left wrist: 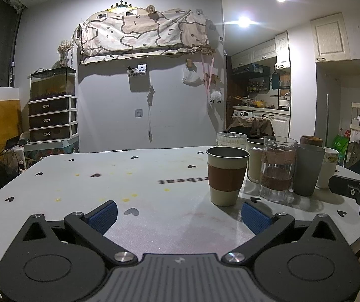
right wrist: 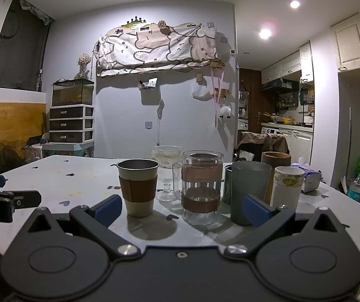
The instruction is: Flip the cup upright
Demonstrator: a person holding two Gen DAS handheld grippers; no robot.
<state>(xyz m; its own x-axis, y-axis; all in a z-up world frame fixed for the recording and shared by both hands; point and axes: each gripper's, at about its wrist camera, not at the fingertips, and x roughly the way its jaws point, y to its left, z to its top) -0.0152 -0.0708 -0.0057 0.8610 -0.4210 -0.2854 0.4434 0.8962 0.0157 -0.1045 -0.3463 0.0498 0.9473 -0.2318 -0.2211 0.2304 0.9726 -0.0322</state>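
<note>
Between the blue-padded fingers of the right claw [right wrist: 181, 210], which stand wide apart and grip nothing, a row of cups stands on the pale grey counter [right wrist: 79, 183] printed with small dark hearts. Just ahead of the right claw's left finger [right wrist: 108, 210] stands the cream paper-style cup with a brown sleeve and dark metal rim [right wrist: 138, 187], upright with its mouth up, near that finger but not touching it. To its right, roughly centred in the claw's opening, is a clear glass mug with two brown bands [right wrist: 201, 188]; a ribbed stemmed glass [right wrist: 166, 173] stands behind the two. Farther right, a plain grey tumbler [right wrist: 249, 188] stands just behind the right finger pad, then a white cup with a yellow cartoon band [right wrist: 286, 188], with a brown wooden cup [right wrist: 276, 159] behind them.

The left claw [left wrist: 178, 216] also hangs open over bare counter, its fingers well apart and empty. From its camera the sleeved cup [left wrist: 226, 176] stands ahead and to the right, just beyond the right finger pad [left wrist: 255, 216] and outside the gap. The other cups cluster behind and right of it. Each claw's black tip shows at the edge of the other's view, well apart from the cups.
</note>
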